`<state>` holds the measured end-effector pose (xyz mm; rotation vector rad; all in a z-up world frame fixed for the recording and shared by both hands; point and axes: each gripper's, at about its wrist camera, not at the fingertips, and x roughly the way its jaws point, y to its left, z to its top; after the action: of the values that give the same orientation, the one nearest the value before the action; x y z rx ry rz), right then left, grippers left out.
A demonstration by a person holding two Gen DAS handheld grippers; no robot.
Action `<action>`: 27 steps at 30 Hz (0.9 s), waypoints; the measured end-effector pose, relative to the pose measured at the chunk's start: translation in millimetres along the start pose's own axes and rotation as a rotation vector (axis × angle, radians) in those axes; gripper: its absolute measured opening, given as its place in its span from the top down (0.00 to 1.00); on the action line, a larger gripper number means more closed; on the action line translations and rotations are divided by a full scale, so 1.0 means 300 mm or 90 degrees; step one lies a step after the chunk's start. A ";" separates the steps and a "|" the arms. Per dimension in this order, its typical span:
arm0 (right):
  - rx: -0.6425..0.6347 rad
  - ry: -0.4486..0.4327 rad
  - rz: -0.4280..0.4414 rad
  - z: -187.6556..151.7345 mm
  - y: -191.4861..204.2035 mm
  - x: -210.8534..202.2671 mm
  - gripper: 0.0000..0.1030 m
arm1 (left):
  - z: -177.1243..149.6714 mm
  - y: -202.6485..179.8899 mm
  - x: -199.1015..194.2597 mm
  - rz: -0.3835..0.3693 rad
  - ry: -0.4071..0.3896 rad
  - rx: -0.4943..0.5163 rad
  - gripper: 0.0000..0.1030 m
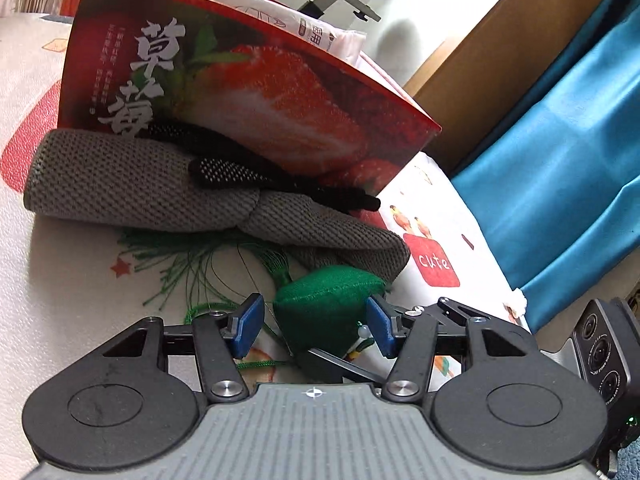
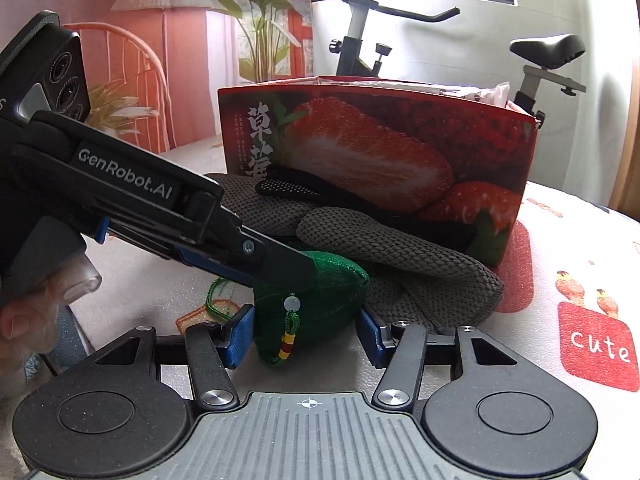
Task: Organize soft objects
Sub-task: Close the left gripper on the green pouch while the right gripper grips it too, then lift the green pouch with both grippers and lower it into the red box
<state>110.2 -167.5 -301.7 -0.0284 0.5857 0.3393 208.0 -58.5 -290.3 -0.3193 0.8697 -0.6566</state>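
A green stuffed sachet (image 1: 324, 300) with a bead and tassel cord lies on the patterned white cover (image 1: 60, 300), in front of a grey knit cloth (image 1: 140, 188). My left gripper (image 1: 314, 320) has its blue pads on either side of the sachet; the right pad presses it, the left pad sits at its edge. From the right wrist view, the left gripper (image 2: 296, 270) reaches in from the left onto the top of the sachet (image 2: 320, 312). My right gripper (image 2: 306, 334) also brackets the sachet, both pads against its sides.
A red strawberry box (image 2: 380, 160) stands upright behind the grey cloth (image 2: 380, 248), with white packets (image 1: 280, 12) inside. A black dotted glove (image 1: 228, 172) lies on the cloth. A blue fabric (image 1: 560, 160) hangs to the right. An exercise bike (image 2: 360, 40) stands behind. A hand (image 2: 24, 320) holds the left tool.
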 end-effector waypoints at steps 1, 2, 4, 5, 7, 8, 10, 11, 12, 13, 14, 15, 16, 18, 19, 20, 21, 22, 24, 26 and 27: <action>-0.005 0.000 0.002 0.001 0.004 0.001 0.51 | -0.006 -0.001 0.003 -0.002 0.002 -0.001 0.43; -0.012 0.000 0.007 0.000 0.011 0.001 0.51 | -0.012 -0.003 0.006 -0.006 0.003 -0.002 0.43; -0.029 -0.002 0.004 0.003 0.027 -0.001 0.51 | -0.018 -0.006 0.007 -0.010 0.003 -0.001 0.44; -0.033 -0.005 0.004 0.007 0.032 -0.006 0.51 | -0.021 -0.010 0.004 -0.008 -0.001 0.001 0.46; -0.032 -0.015 0.006 0.019 0.033 -0.020 0.51 | -0.027 -0.015 -0.014 -0.011 -0.014 0.001 0.47; -0.034 -0.020 0.007 0.028 0.035 -0.029 0.51 | -0.027 -0.014 -0.029 -0.014 -0.021 -0.001 0.47; -0.039 -0.035 0.008 0.056 0.043 -0.051 0.51 | -0.016 -0.012 -0.060 -0.024 -0.034 -0.012 0.49; -0.039 -0.044 0.008 0.075 0.046 -0.064 0.51 | -0.006 -0.012 -0.076 -0.032 -0.041 -0.022 0.49; -0.039 -0.051 0.010 0.094 0.048 -0.075 0.51 | 0.007 -0.014 -0.092 -0.040 -0.049 -0.029 0.49; -0.041 -0.060 0.011 0.125 0.047 -0.088 0.51 | 0.025 -0.018 -0.112 -0.046 -0.059 -0.031 0.49; -0.045 -0.068 0.012 0.150 0.048 -0.099 0.51 | 0.048 -0.024 -0.132 -0.050 -0.067 -0.029 0.49; -0.052 -0.078 0.013 0.179 0.050 -0.112 0.51 | 0.070 -0.038 -0.150 -0.052 -0.077 -0.024 0.49; -0.063 -0.087 0.014 0.209 0.052 -0.124 0.51 | 0.090 -0.052 -0.169 -0.053 -0.087 -0.016 0.49; -0.086 -0.102 0.019 0.277 0.061 -0.149 0.51 | 0.131 -0.077 -0.220 -0.052 -0.112 -0.003 0.49; -0.101 -0.112 0.022 0.312 0.067 -0.162 0.51 | 0.147 -0.087 -0.247 -0.054 -0.128 0.002 0.49; -0.118 -0.119 0.025 0.348 0.075 -0.170 0.51 | 0.162 -0.092 -0.273 -0.057 -0.144 0.003 0.49; -0.134 -0.122 0.027 0.378 0.083 -0.173 0.51 | 0.180 -0.094 -0.298 -0.057 -0.159 0.002 0.49; -0.151 -0.127 0.029 0.410 0.093 -0.176 0.51 | 0.198 -0.096 -0.314 -0.055 -0.170 0.000 0.49; -0.181 -0.135 0.037 0.483 0.114 -0.175 0.51 | 0.231 -0.095 -0.353 -0.049 -0.192 -0.001 0.49; -0.202 -0.139 0.043 0.547 0.129 -0.170 0.51 | 0.280 -0.090 -0.388 -0.043 -0.213 0.004 0.49; -0.213 -0.140 0.045 0.586 0.139 -0.167 0.51 | 0.304 -0.087 -0.404 -0.039 -0.220 0.008 0.49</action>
<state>152.2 -122.0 -124.8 -0.2886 0.3082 0.5000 212.7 0.1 -148.0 -0.4346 0.5263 -0.6395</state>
